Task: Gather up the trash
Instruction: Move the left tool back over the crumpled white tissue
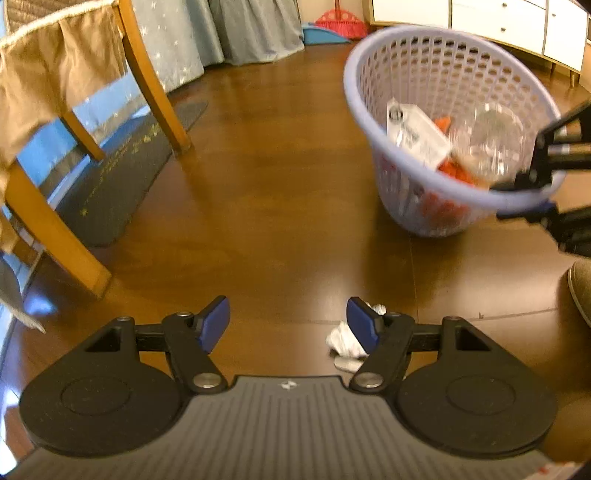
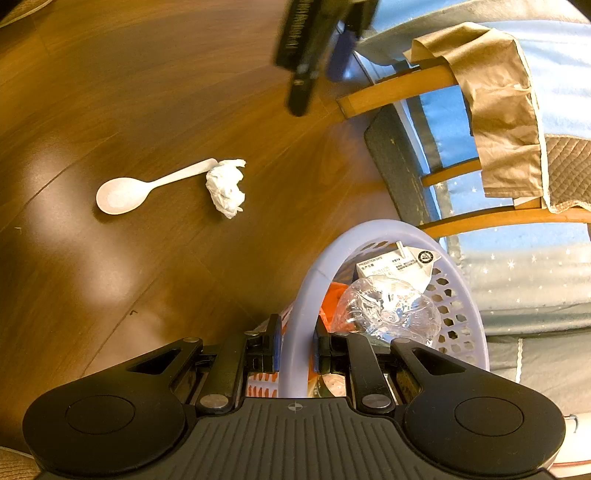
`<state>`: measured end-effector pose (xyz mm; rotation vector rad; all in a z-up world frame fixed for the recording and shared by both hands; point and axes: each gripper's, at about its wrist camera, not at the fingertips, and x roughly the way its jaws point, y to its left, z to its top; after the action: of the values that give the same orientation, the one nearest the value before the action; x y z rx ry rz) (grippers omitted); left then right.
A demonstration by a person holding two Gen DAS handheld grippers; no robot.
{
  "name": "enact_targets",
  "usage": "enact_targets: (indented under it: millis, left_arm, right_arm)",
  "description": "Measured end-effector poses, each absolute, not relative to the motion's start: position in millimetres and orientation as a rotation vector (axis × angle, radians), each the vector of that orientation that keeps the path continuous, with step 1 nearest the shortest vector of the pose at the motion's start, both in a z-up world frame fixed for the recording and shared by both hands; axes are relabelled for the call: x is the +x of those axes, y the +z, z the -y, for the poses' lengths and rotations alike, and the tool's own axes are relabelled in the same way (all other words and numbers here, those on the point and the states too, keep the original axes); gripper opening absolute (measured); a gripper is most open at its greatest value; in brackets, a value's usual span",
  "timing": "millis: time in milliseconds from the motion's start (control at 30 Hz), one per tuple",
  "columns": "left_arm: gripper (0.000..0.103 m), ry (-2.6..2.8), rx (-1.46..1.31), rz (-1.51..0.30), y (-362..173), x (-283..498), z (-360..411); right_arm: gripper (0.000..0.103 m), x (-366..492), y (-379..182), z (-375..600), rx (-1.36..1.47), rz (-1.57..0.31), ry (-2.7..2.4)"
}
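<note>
1. Pinching the lilac basket (image 2: pixel 295 317) rim, lower centre: right hand-held gripper (image 2: pixel 295 350), clenched.
2. Hovering released above the floor: left hand-held gripper (image 1: pixel 288 325).
3. Lying crumpled, white, mid-left: tissue (image 2: pixel 226 186) touching spoon (image 2: pixel 125 194).

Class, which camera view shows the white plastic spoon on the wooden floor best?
The right wrist view: the white plastic spoon lies whole and unobstructed. In the left wrist view only a sliver shows beneath the right finger.

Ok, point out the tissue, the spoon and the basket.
tissue (image 2: pixel 226 186), right wrist view, crumpled middle.
spoon (image 2: pixel 118 195), right wrist view, bowl.
basket (image 1: pixel 402 35), left wrist view, far rim.
</note>
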<state>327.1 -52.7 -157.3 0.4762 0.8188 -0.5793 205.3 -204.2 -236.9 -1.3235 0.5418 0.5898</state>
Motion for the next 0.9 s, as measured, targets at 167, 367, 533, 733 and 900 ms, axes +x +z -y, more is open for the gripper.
enact_targets:
  millis: [167,367,533,733,900]
  left_arm:
    - [0.066,-0.594,0.487,-0.846,-179,317,54]
    - [0.066,-0.650,0.513,-0.875,-203,307,69]
    - [0.065,-0.666,0.524,-0.888,-217,304,77]
    - [0.065,-0.662,0.540,-0.892,-229,307,83]
    - [0.065,-0.668,0.560,-0.887,-239,308,88]
  right_arm:
    - [0.012,206,-237,204,-1.325,-0.540,0.586]
    - [0.012,206,-237,204,-1.326,-0.540,0.587]
    - [0.012,206,-237,204,-1.327,-0.539,0.587]
    - [0.012,205,-237,204,-1.326,-0.539,0.587]
    - [0.012,205,-237,204,-1.329,-0.538,0.586]
